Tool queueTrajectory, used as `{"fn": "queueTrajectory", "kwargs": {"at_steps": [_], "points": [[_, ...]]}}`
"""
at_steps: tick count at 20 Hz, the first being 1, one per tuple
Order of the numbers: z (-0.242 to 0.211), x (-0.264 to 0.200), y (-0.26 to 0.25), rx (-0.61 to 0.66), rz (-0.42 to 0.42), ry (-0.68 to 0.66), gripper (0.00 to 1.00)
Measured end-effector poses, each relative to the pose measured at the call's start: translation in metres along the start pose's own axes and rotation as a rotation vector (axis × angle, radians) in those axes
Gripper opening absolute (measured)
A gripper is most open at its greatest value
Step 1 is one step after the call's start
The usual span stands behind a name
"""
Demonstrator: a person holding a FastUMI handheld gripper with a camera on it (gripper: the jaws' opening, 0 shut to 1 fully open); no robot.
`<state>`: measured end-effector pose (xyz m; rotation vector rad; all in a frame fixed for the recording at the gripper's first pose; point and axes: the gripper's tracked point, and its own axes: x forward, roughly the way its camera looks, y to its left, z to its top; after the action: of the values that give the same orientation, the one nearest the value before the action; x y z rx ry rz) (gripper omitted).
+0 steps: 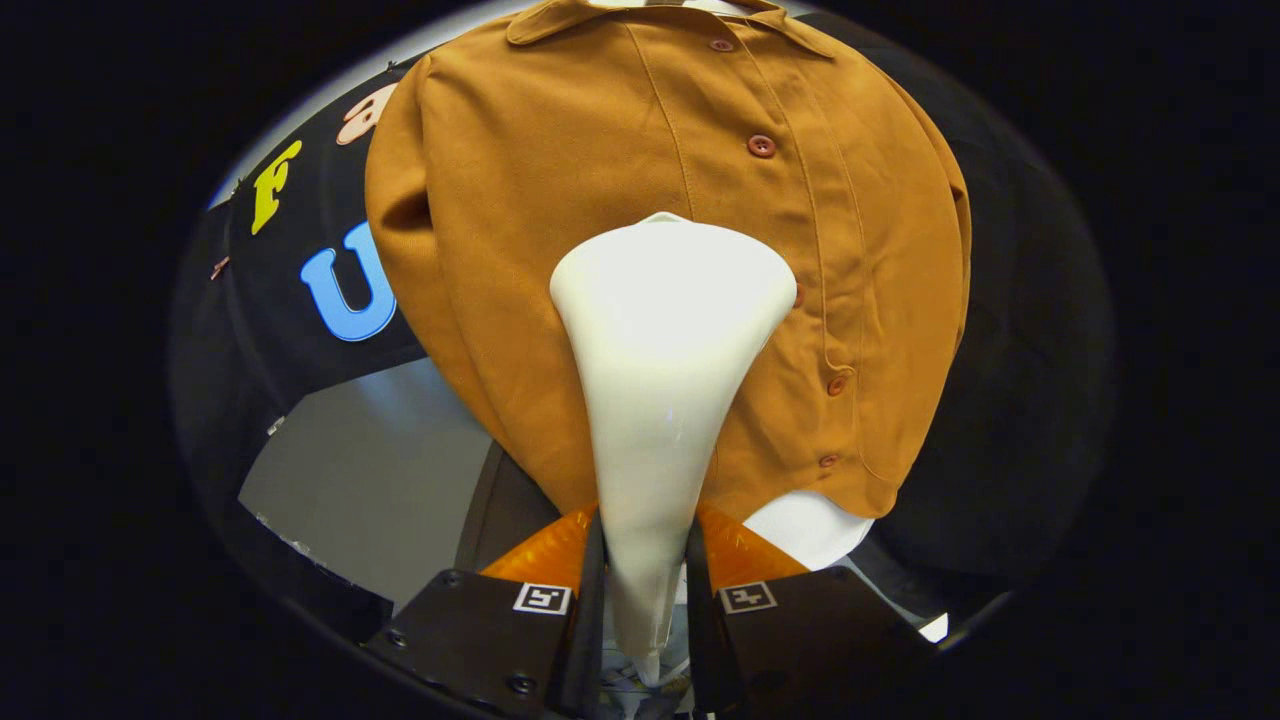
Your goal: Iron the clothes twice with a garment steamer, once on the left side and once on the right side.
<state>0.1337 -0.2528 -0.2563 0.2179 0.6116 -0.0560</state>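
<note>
your gripper (pixel 645 590) clamps the steamer (pixel 665 340) by its narrow handle; press the shirt (pixel 560 160) hard and it may twist loose.

white garment steamer (pixel 665 380) upright against hanging brown buttoned shirt (pixel 560 190)

One shirt (pixel 560 200) with five visible buttons (pixel 761 146), one steamer (pixel 660 340), one claw (pixel 645 570) clamped on it.

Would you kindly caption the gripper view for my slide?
Gripper shut on white cone-shaped garment steamer, its head against the hanging mustard-brown buttoned shirt.
</note>
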Motion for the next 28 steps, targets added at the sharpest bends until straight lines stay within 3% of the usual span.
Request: {"fn": "queueTrajectory", "kwargs": {"at_steps": [11,15,19,25,28], "points": [[0.119,-0.092,-0.054,0.019,-0.111,-0.344,0.39],[0.155,-0.108,-0.082,0.052,-0.101,-0.429,0.39],[0.171,-0.096,-0.111,0.08,-0.083,-0.449,0.39],[0.172,-0.06,-0.123,0.101,0.041,-0.396,0.39],[0.163,-0.047,-0.129,0.111,0.055,-0.376,0.39]]}}
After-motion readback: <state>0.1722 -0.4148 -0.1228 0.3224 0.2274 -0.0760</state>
